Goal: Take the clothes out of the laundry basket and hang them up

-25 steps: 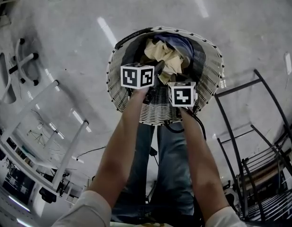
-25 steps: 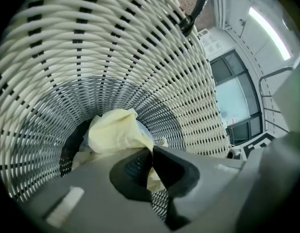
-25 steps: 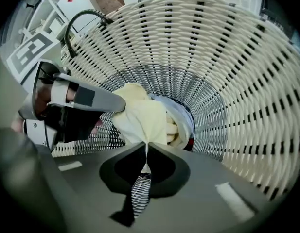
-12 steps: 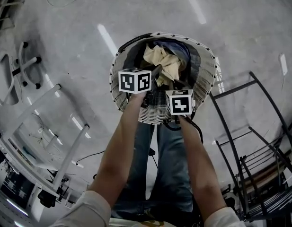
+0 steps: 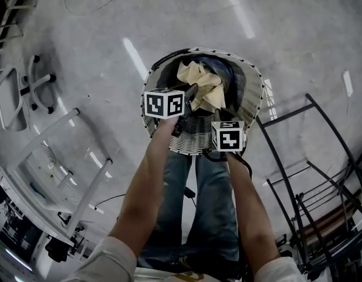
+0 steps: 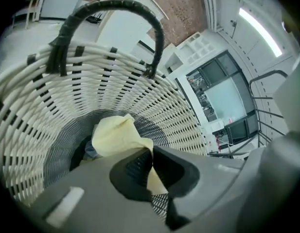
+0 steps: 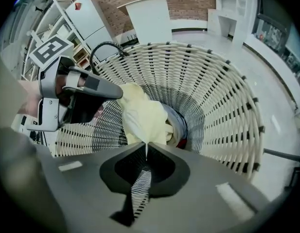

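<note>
A white woven laundry basket [image 5: 254, 96] stands on the floor in front of the person's legs. A pale yellow garment [image 5: 203, 84] rises out of it, over blue clothes [image 5: 226, 69] lying deeper inside. In the head view my left gripper [image 5: 191, 93] reaches over the near rim and is shut on the garment's left edge. The left gripper view shows the yellow cloth [image 6: 115, 137] running between its closed jaws [image 6: 150, 161]. My right gripper [image 7: 146, 152] is shut on a thin corner of the same garment [image 7: 142, 118]. Its marker cube [image 5: 229, 136] sits at the near rim.
A black metal clothes rack [image 5: 321, 175] stands to the right of the basket. White frames and a stand [image 5: 51, 145] lie on the grey floor at the left. The basket has a black wrapped handle [image 6: 115, 13]. The person's jeans [image 5: 198, 204] are right behind the basket.
The yellow garment has come up higher out of the basket. My right gripper has drawn back toward the near rim, and the left one has stayed near the same spot.
</note>
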Demonstrator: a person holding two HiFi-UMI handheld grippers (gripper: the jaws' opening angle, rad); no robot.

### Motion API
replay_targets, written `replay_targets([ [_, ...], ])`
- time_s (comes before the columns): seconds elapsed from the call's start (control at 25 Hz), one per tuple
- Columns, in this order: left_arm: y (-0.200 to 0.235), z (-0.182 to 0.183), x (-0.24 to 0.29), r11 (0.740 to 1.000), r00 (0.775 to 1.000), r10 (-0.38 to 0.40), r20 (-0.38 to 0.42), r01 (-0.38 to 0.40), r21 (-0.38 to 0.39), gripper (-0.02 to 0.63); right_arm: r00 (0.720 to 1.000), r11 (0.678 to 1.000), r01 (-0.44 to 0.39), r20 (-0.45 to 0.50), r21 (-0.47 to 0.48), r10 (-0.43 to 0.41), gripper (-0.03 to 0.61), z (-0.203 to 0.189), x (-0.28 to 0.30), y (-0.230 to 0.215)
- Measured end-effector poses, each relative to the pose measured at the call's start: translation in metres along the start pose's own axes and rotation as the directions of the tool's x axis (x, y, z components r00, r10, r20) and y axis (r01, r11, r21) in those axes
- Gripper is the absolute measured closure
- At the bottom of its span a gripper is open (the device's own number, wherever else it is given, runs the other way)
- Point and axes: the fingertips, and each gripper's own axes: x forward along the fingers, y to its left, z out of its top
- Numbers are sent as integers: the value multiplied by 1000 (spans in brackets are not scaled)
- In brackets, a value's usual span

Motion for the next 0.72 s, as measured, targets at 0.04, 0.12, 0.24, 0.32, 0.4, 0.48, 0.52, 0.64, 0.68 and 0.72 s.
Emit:
replay_targets([
  [0.04,-1,3,-2,1000,1000,5,4,-5,5,609,1000,1000,0,6,1,0,543,1,-2,0],
  [0.12,-3,4,-6,1000,1000,6,8,-6,0,609,1000,1000,-1,16,1,1,543,2,-8,1],
  [0.24,-9,3,-13,1000,1000,3,14,-3,-8,609,999,1000,-5,33,-1,5,543,3,-18,3],
  [0.32,-12,5,-20,1000,1000,3,22,-3,1,609,999,1000,-10,43,-6,10,543,4,-24,5],
  [0.4,-17,5,-26,1000,1000,-4,26,4,10,609,998,1000,-12,55,-14,13,543,8,-29,6],
  [0.48,-23,7,-33,1000,999,-9,34,8,24,609,998,1000,-12,67,-23,14,543,10,-34,8],
  [0.52,-26,9,-37,999,999,-10,39,9,31,609,997,1000,-13,73,-27,15,543,11,-37,8],
  [0.64,-35,10,-49,999,999,-23,49,20,47,609,996,999,-18,91,-38,21,543,14,-49,12],
  [0.68,-39,12,-53,998,998,-29,54,26,51,609,995,999,-19,99,-43,23,543,16,-53,13],
  [0.72,-42,14,-57,998,998,-35,60,31,57,609,994,999,-20,106,-49,26,543,18,-59,15],
])
